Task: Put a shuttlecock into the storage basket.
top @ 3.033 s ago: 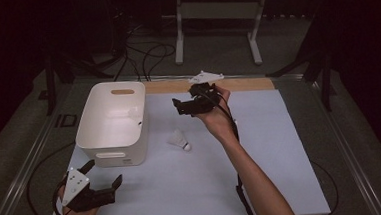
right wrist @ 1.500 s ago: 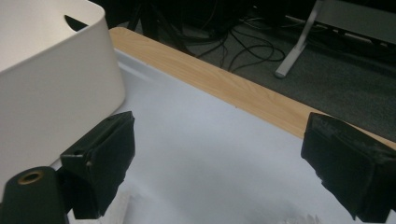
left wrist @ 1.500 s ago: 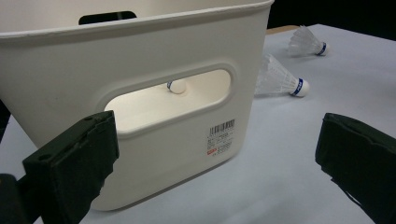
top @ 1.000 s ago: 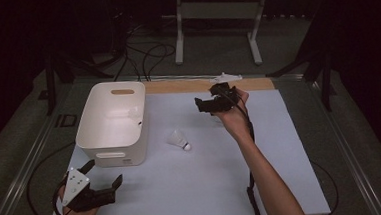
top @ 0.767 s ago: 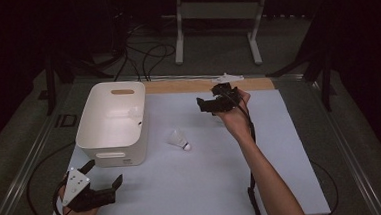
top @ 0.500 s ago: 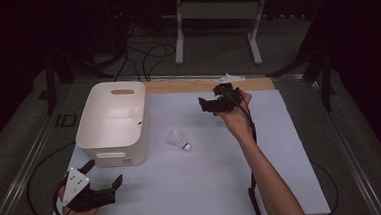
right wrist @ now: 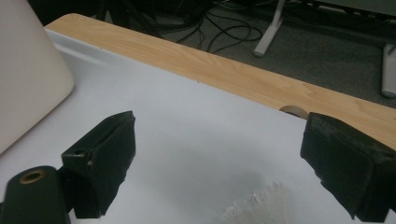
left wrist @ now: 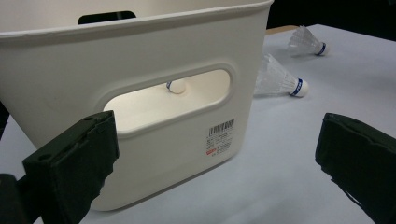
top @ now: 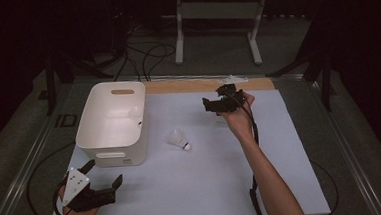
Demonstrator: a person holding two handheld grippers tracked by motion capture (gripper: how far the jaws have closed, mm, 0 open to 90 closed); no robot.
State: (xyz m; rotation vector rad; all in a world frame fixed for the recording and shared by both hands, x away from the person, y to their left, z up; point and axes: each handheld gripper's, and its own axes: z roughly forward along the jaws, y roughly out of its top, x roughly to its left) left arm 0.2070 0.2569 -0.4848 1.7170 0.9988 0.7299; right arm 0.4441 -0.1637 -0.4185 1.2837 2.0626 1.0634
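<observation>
White paper covers the table [top: 283, 182]. On it a shuttlecock [top: 179, 139] lies near the middle, just right of the white bin [top: 112, 123]. Another shuttlecock [right wrist: 259, 205] lies at the far edge, just below the right gripper [top: 217, 104], whose jaws gape empty. At the near left, the left gripper [top: 100, 185] also stands wide apart, facing the bin.

dim room, grey floor [top: 215, 61] strewn with cables [top: 145, 55], a white stand [top: 218, 15] behind.

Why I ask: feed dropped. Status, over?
Left gripper open, facing bin. Right gripper open, shuttlecock feathers between jaws, ungripped. Second shuttlecock loose beside bin. Path clear.
</observation>
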